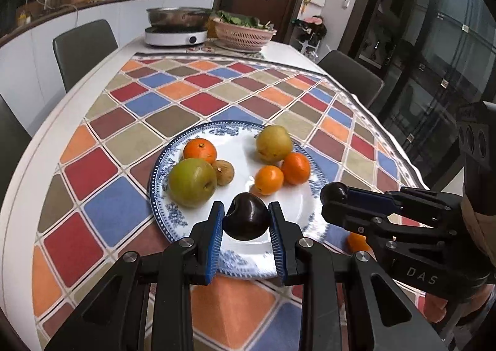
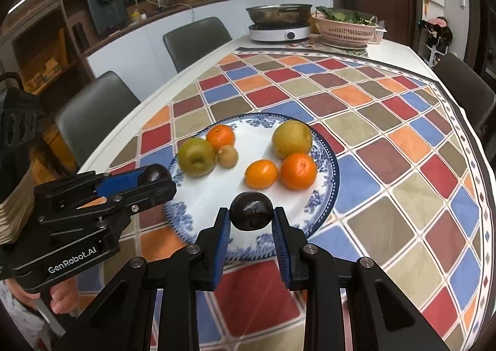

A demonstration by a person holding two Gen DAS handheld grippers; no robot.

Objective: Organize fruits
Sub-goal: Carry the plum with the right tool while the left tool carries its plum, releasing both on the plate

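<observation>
Left wrist view: the left tool is clamped on a dark plum, its blue pads pressing both sides, and the fruit hangs over the near rim of a blue-and-white plate. The plate sits on a checked cloth covering the counter. On it lie six fruits in two clusters: to the left a green apple touching a small brown kiwi, with a tangerine just behind them; to the right a yellow-green pear touching an orange, and a smaller orange fruit just beside that. The right tool comes in from the right edge, closed on a second dark plum above the plate's right rim. Another orange fruit lies on the cloth outside the plate, partly hidden under that tool. Right wrist view: the right tool grips its plum over the plate's near edge, and the left tool holds its plum at the plate's left rim. At the far end of the counter a steel pot stands on a white cooker, and beside it a pink basket holds green leaves
</observation>
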